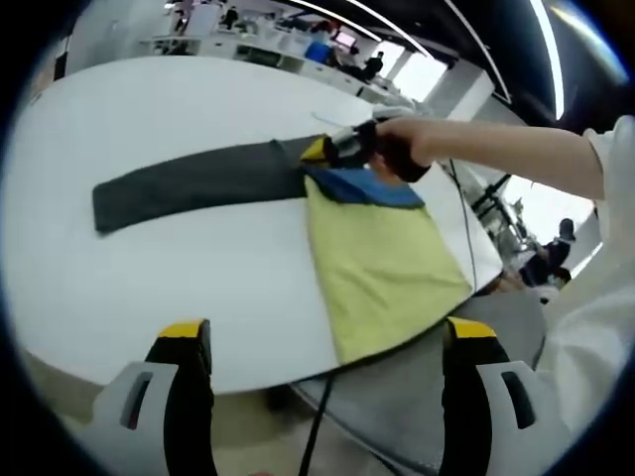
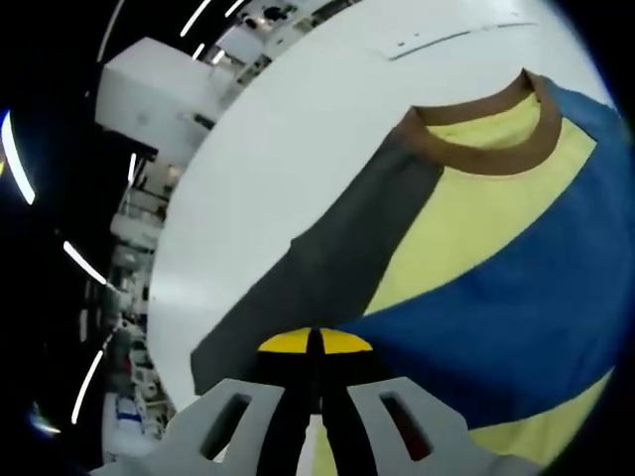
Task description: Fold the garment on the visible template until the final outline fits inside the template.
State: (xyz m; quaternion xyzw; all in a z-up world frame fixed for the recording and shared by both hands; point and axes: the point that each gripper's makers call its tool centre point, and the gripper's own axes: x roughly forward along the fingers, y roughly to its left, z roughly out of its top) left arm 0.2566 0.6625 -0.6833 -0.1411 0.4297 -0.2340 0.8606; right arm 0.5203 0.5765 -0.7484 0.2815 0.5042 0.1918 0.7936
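Ahead of the spread left tool (image 1: pixel 322 347), the right tool (image 2: pixel 314 347) pinches the garment (image 1: pixel 382 253); fold smoothly, flat on the worktop (image 1: pixel 198 268).

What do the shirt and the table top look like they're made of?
The shirt looks like soft knit fabric, matte, in yellow, blue and grey panels with a ribbed-looking brown collar; it drapes and lies limp, and its grey sleeve lies flat. The table looks like a smooth white laminate or painted board with a faint sheen, though I can't tell which.
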